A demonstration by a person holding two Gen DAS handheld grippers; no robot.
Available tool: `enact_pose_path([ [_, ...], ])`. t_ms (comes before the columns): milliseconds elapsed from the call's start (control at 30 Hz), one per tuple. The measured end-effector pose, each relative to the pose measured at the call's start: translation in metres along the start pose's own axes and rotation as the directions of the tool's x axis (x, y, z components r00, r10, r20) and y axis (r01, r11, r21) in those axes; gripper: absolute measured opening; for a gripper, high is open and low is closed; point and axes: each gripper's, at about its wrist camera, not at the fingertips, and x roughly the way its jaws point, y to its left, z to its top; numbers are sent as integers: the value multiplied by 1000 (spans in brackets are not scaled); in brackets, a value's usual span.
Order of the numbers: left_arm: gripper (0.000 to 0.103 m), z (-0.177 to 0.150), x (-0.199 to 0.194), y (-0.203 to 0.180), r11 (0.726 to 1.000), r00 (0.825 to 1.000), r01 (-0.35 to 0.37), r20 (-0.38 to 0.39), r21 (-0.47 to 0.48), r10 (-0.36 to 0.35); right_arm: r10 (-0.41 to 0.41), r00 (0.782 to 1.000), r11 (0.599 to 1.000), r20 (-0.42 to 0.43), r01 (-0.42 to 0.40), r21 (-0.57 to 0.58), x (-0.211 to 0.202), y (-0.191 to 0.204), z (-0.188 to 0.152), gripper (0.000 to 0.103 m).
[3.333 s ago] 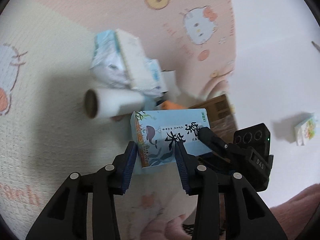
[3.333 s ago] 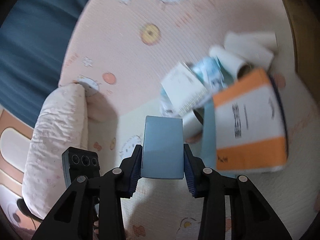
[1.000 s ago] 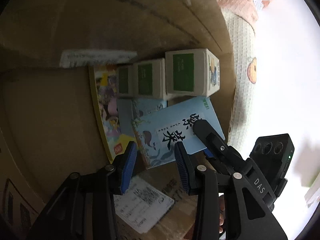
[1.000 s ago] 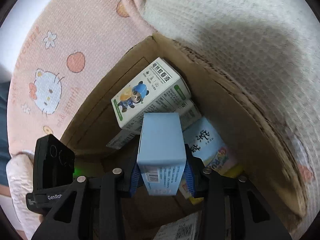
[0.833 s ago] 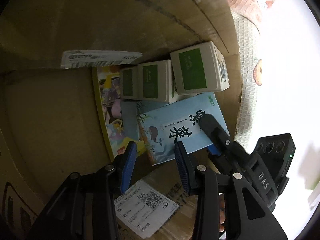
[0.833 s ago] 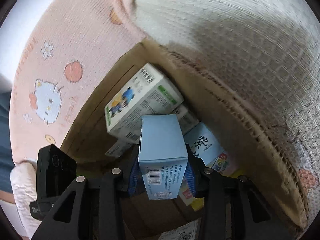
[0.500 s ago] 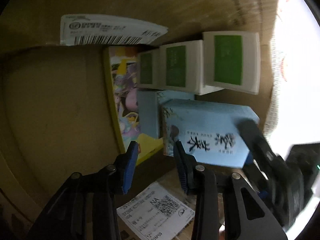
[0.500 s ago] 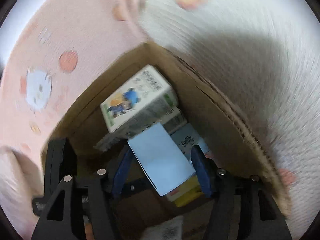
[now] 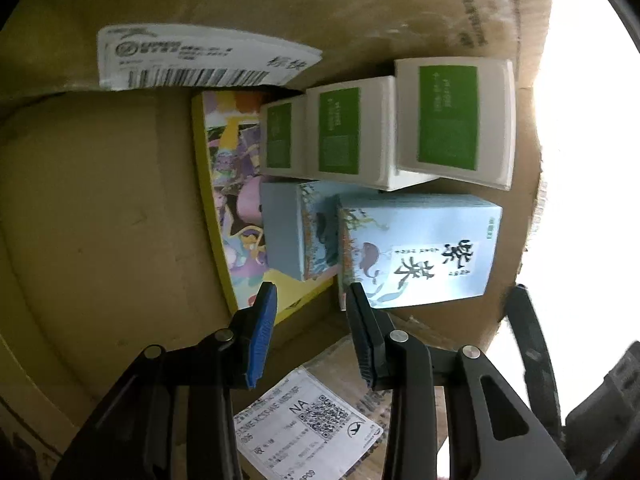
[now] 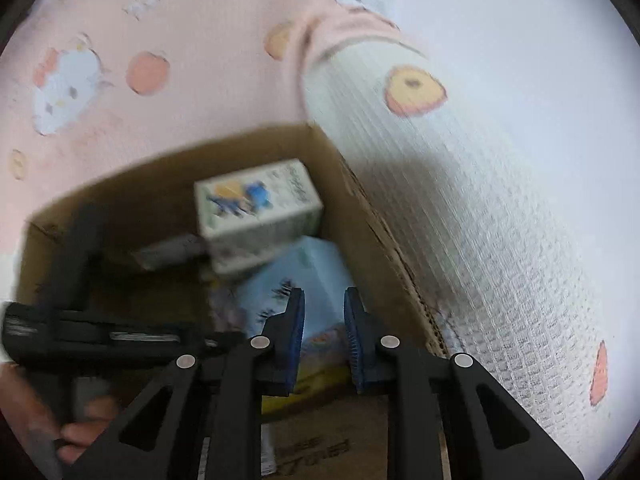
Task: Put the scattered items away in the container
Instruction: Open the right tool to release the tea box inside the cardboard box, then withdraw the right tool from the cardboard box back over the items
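Note:
I look into the cardboard box [image 9: 100, 220]. A light-blue whale carton [image 9: 416, 252] lies in it beside a second light-blue carton [image 9: 296, 232], under three white-and-green cartons [image 9: 452, 120]. A yellow picture book [image 9: 224, 184] lies flat below them. My left gripper [image 9: 310, 312] is open with nothing between its fingers, and the whale carton sits just right of it. My right gripper [image 10: 323, 320] hovers above the light-blue carton [image 10: 316, 276]. Its jaws are closing, a narrow gap remains and nothing is in it. A white cartoon carton [image 10: 256, 212] lies beyond.
Shipping labels stick to the box wall [image 9: 200, 60] and to a flap [image 9: 308, 424]. The box [image 10: 380, 216] stands on a pink cartoon-print blanket [image 10: 160, 40] beside a white waffle-weave cover [image 10: 500, 220]. A hand [image 10: 80, 432] holds the left gripper.
The right gripper let go of the light-blue carton, which now lies in the box. It then rose, rolled, and its jaws narrowed. The left gripper barely moved.

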Motion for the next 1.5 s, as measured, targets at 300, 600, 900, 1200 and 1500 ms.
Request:
enact_pose_path([
  [300, 25, -2, -18, -10, 998, 998, 64, 15, 25, -64, 89, 987, 992, -130, -76, 99, 42, -13, 2, 17],
  [600, 9, -3, -38, -22, 996, 996, 69, 57, 58, -72, 79, 986, 993, -146, -65, 99, 41, -12, 2, 17],
  [900, 39, -5, -54, -33, 997, 998, -20, 59, 68, 16, 24, 995, 990, -98, -10, 141, 21, -1, 0, 17],
  [1200, 50, -41, -100, -74, 964, 990, -115, 110, 240, 91, 54, 997, 991, 46, -59, 116, -62, 35, -20, 18],
  [1500, 53, -108, -186, -61, 898, 976, -84, 219, 431, -14, 89, 968, 968, 235, -140, 210, -143, 53, -49, 26],
])
